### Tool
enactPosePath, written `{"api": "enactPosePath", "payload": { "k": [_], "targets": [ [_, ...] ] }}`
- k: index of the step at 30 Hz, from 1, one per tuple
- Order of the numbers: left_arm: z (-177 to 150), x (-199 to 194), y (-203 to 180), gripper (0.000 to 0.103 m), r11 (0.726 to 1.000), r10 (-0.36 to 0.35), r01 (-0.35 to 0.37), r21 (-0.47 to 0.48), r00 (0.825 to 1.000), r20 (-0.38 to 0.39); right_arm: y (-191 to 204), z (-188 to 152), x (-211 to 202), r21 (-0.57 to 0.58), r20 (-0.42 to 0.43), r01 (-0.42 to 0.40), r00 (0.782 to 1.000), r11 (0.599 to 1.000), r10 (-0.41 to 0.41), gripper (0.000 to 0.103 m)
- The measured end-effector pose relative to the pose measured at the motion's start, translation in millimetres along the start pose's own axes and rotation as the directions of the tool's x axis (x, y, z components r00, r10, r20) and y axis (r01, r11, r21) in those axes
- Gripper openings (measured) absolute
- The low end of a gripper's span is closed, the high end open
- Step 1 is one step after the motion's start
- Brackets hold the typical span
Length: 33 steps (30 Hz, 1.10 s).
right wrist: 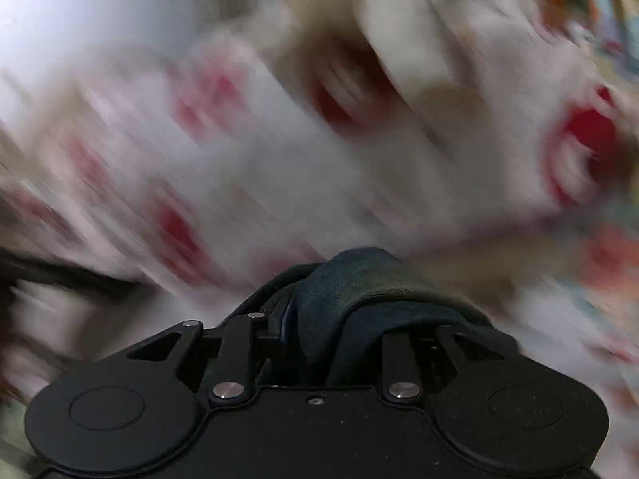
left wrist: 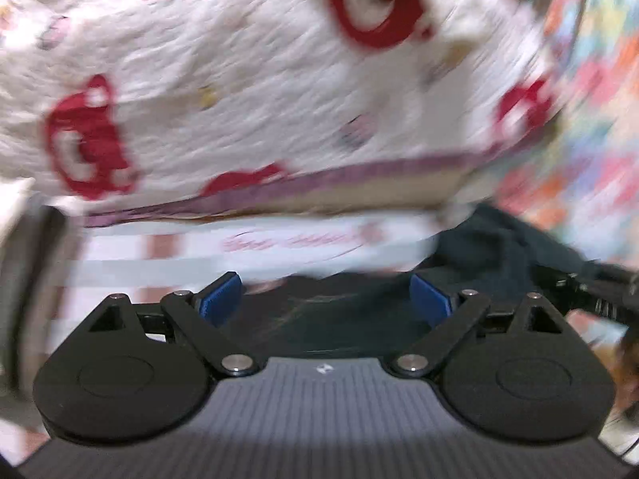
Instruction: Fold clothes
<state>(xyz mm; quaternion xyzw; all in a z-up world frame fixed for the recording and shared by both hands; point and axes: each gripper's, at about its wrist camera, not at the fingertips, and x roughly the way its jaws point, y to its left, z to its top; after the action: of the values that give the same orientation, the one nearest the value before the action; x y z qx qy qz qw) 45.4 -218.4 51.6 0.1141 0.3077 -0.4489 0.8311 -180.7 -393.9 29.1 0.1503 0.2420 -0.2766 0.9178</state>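
A dark navy garment [left wrist: 479, 247] lies bunched just ahead of my left gripper [left wrist: 325, 297]. The left jaws stand wide apart, blue pads [left wrist: 221, 293] showing, with dark cloth lying between and under them. In the right wrist view my right gripper [right wrist: 319, 319] is shut on a fold of the same dark garment [right wrist: 351, 287], which bulges up over the fingers and hides the tips. Both views are blurred by motion.
A white fleece blanket with red car prints [left wrist: 239, 80] fills the background in both views [right wrist: 279, 159]. A pink-and-white striped cloth [left wrist: 279, 243] lies under its purple hem. A bright multicoloured fabric [left wrist: 591, 119] is at the right. The other gripper's black linkage [left wrist: 599, 295] shows at right.
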Motion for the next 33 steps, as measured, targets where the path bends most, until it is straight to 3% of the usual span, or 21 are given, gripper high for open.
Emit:
{"api": "enactPosePath", "payload": {
  "k": [2, 4, 8, 10, 17, 23, 25, 27, 29, 31, 33],
  "targets": [
    [-38, 13, 24, 0.094, 0.998, 0.068, -0.067, 0.012, 0.995, -0.076, -23, -41, 46, 0.115, -0.168, 0.080, 0.984, 0.990, -0.060, 0.037],
    [-74, 24, 52, 0.094, 0.995, 0.087, -0.094, -0.036, 0.984, -0.152, -35, -75, 70, 0.154, -0.252, 0.129, 0.964, 0.980, -0.087, 0.039],
    [-119, 48, 89, 0.094, 0.978, 0.048, -0.108, -0.176, 0.948, -0.314, -19, -87, 80, 0.008, -0.251, 0.132, 0.960, 0.991, -0.126, 0.042],
    [-119, 54, 91, 0.094, 0.976, 0.000, -0.069, -0.209, 0.950, -0.313, -14, -81, 85, -0.012, -0.256, 0.138, 0.957, 0.990, -0.137, 0.044],
    [-113, 75, 71, 0.094, 0.969, -0.137, 0.072, -0.237, 0.953, -0.269, -31, -85, 83, 0.095, -0.277, 0.149, 0.954, 0.984, -0.117, 0.051],
    [-120, 68, 39, 0.094, 0.979, -0.181, 0.148, -0.142, 0.949, -0.258, -49, -93, 74, 0.161, -0.294, 0.164, 0.949, 0.973, -0.111, 0.058],
    [-119, 64, 32, 0.098, 0.961, -0.267, 0.238, -0.140, 0.933, -0.244, -50, -93, 71, 0.168, -0.285, 0.167, 0.952, 0.972, -0.114, 0.058],
    [-120, 64, 28, 0.103, 0.931, -0.358, 0.325, -0.166, 0.900, -0.247, -49, -90, 65, 0.179, -0.245, 0.173, 0.961, 0.969, -0.126, 0.058],
    [-124, 67, 24, 0.103, 0.917, -0.392, 0.353, -0.186, 0.882, -0.260, -50, -87, 60, 0.188, -0.187, 0.177, 0.972, 0.966, -0.142, 0.058],
    [-129, 71, 17, 0.103, 0.920, -0.389, 0.353, -0.170, 0.877, -0.282, -52, -83, 59, 0.190, -0.148, 0.159, 0.980, 0.969, -0.132, 0.056],
    [-135, 77, 8, 0.103, 0.923, -0.385, 0.360, -0.135, 0.865, -0.322, -54, -82, 59, 0.178, -0.120, 0.133, 0.986, 0.975, -0.112, 0.032]
  ]
}}
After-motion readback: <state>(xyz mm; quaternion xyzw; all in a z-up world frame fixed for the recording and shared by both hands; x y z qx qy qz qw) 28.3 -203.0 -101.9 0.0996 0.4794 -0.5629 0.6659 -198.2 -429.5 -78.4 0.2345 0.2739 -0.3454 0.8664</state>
